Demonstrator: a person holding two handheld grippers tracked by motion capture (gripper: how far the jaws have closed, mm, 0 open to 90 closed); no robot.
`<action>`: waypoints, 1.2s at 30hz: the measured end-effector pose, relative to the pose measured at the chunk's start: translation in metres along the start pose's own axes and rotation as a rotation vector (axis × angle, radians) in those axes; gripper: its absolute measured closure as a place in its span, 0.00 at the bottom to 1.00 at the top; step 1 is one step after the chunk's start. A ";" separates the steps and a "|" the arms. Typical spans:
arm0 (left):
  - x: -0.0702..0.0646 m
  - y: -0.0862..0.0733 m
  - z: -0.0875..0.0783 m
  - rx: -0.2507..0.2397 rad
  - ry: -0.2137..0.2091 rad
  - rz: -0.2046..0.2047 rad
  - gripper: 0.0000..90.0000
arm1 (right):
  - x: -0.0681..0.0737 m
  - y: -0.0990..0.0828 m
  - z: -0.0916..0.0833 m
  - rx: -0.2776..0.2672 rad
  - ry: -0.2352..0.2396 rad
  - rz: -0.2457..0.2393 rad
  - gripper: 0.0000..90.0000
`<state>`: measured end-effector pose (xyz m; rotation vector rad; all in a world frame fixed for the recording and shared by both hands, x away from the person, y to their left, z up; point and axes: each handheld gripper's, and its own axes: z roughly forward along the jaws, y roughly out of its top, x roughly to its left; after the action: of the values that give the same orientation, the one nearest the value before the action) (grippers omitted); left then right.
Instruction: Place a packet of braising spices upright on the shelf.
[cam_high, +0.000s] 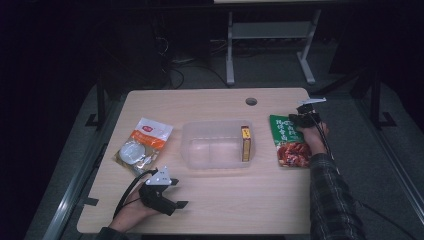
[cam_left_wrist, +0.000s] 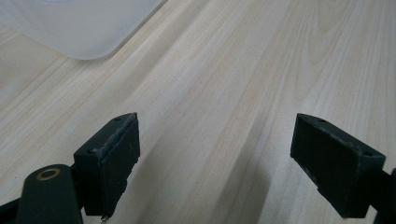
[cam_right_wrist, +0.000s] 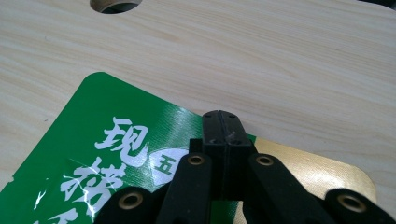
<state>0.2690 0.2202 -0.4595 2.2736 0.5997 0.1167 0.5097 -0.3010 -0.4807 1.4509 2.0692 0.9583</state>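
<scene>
A green and red food pouch (cam_high: 290, 142) lies flat on the wooden table at the right. My right gripper (cam_high: 298, 119) is low over its far green end (cam_right_wrist: 107, 140), jaws shut (cam_right_wrist: 220, 116), pads pressed together with nothing visible between them. Near the front left edge, my left gripper (cam_high: 177, 193) rests in a hand, jaws wide open (cam_left_wrist: 215, 140) over bare wood. A clear plastic tub (cam_high: 187, 145) stands at the table's middle, with a yellow box (cam_high: 245, 144) upright against its right wall. The tub's corner (cam_left_wrist: 79, 28) lies ahead of the left gripper.
A white and orange pouch (cam_high: 142, 145) lies left of the tub. A round cable hole (cam_high: 251, 101) sits near the table's far edge, just beyond the green pouch (cam_right_wrist: 114, 4). Dark floor and desk legs lie behind the table.
</scene>
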 end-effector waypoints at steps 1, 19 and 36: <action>0.000 0.000 0.000 0.000 0.000 0.001 0.17 | 0.000 0.000 0.000 0.000 -0.002 -0.006 1.00; 0.000 -0.001 -0.001 0.007 -0.001 0.003 0.17 | 0.010 0.012 0.001 0.089 -0.011 -0.060 1.00; -0.010 0.005 -0.001 0.003 -0.048 0.059 0.17 | 0.044 -0.025 -0.047 0.150 0.000 -0.166 1.00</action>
<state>0.2617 0.2133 -0.4539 2.2911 0.5083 0.0905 0.4461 -0.2791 -0.4661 1.3247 2.2624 0.7518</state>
